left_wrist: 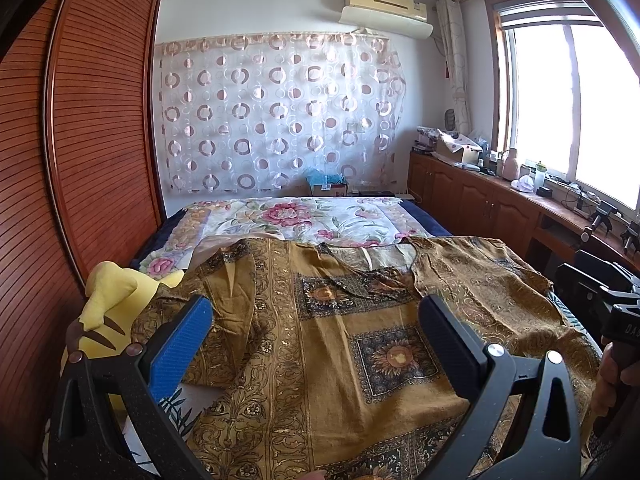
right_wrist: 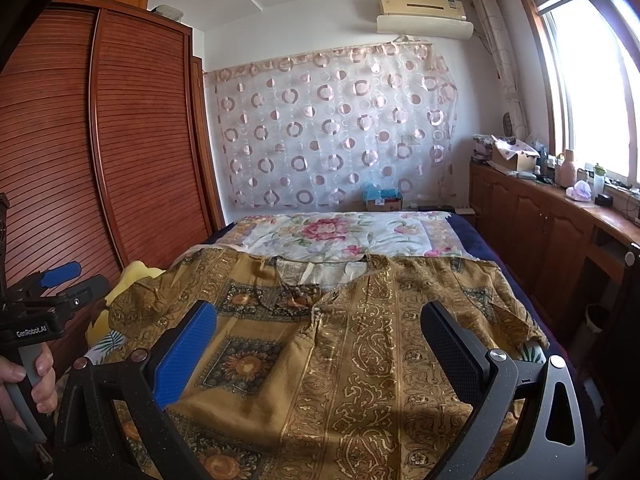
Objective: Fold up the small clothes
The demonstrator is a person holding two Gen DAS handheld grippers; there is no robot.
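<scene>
A mustard-gold patterned short-sleeved shirt point(left_wrist: 340, 340) lies spread flat on the bed, collar toward the far wall; it also shows in the right wrist view point(right_wrist: 360, 340). My left gripper point(left_wrist: 316, 312) is open and empty, hovering above the shirt's left half. My right gripper point(right_wrist: 320, 320) is open and empty, above the shirt's right half. The left gripper also shows at the left edge of the right wrist view point(right_wrist: 60, 284), and the right gripper's body at the right edge of the left wrist view point(left_wrist: 600, 292).
A floral bedspread point(left_wrist: 300, 220) covers the bed beyond the shirt. A yellow plush toy point(left_wrist: 112, 304) lies at the bed's left edge beside a slatted wooden wardrobe point(left_wrist: 80, 140). Wooden cabinets point(left_wrist: 480, 196) with clutter run along the right under the window.
</scene>
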